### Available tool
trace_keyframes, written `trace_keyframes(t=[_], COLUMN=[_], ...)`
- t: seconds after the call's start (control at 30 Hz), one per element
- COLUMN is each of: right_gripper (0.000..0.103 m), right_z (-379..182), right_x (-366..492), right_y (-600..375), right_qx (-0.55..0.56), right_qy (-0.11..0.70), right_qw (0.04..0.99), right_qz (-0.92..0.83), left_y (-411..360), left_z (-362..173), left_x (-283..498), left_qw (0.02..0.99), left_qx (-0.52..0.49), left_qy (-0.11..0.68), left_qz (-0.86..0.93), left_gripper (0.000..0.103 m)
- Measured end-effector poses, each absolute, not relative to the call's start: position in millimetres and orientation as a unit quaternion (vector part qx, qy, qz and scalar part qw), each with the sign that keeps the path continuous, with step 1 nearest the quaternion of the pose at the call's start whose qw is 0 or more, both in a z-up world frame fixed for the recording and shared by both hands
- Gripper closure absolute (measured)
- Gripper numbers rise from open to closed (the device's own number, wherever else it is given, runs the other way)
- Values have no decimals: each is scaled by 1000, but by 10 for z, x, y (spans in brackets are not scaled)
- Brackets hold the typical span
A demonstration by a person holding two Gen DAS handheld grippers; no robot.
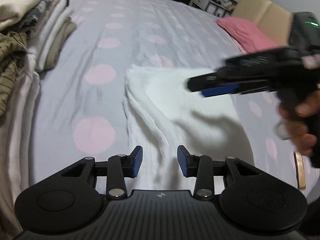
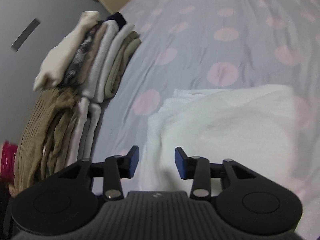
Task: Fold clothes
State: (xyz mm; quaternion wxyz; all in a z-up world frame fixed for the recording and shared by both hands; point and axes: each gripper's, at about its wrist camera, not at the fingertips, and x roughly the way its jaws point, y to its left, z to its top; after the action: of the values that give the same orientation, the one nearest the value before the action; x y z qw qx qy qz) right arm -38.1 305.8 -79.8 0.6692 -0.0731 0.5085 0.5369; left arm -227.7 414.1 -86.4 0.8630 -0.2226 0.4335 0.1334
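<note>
I hold both grippers, left point(image 1: 160, 161) and right point(image 2: 157, 163), wide and empty over the white cloth point(image 1: 180, 104), layered flat beside the stack point(image 2: 96, 60).

A white garment point(image 1: 170, 104) lies folded and rumpled mid-bed, well apart from folded clothes point(image 2: 104, 60) stacked along the bed's left edge.

A home bedroom: bed point(image 1: 140, 30) bearing stacked folded clothes point(image 2: 104, 60).
</note>
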Motion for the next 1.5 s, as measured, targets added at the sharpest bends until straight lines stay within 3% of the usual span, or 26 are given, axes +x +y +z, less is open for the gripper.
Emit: trace_keyframes(t=[0.33,0.43,0.5,0.67,0.83,0.87,0.9,0.97,1.0,1.1,1.27,1.33,1.37,1.43,1.5], right_gripper=[58,53,44,43,58,63,77,82,91,93,92,85,83,64,61], right_z=[-1098,-1297,-1427,-1644,-1680,-1668,-1661,-1647,-1645,-1672,-1697,-1664,-1634,-1543,-1421], right_x=[-682,-821,-924,-1165,-1108,-1095,-1088,-1103,-1122,-1133,-1115,-1100,-1089,-1059,-999], right_y=[1430,1078,926,964,1020,1026,1022,1047,1056,1071,1039,978,939,856,814], right_qx=[-123,-130,-140,-206,-189,-185,-181,-179,-184,-197,-205,-203,-199,-186,-170], right_qy=[460,458,457,431,421,420,421,422,422,430,443,455,457,453,442], right_qw=[710,717,718,710,731,732,732,730,729,722,713,709,709,715,727], right_qz=[519,509,506,519,503,503,504,507,506,504,502,499,498,499,498], left_y=[3806,3810,3819,3820,4011,4058,4106,4157,4164,4146,4088,4067,4044,4017,4061], left_z=[-1088,-1092,-1078,-828,-623,-656,-733,-964,-1088,-1355,-1298,-1169,-1087,-932,-841], left_x=[-2323,-2339,-2351,-2407,-2609,-2628,-2630,-2604,-2583,-2507,-2457,-2481,-2496,-2519,-2485], left_qw=[856,854,852,866,866,860,852,830,819,806,813,821,830,848,858], left_qx=[-184,-185,-187,-202,-248,-256,-261,-273,-275,-265,-227,-210,-201,-190,-200], left_qy=[471,475,478,448,422,427,438,471,486,510,515,510,500,471,447], left_qz=[107,105,102,89,105,111,116,126,132,143,147,146,148,152,151], left_gripper=[67,80,97,100,100,100,100,100,100,100,85,62,45,42,38])
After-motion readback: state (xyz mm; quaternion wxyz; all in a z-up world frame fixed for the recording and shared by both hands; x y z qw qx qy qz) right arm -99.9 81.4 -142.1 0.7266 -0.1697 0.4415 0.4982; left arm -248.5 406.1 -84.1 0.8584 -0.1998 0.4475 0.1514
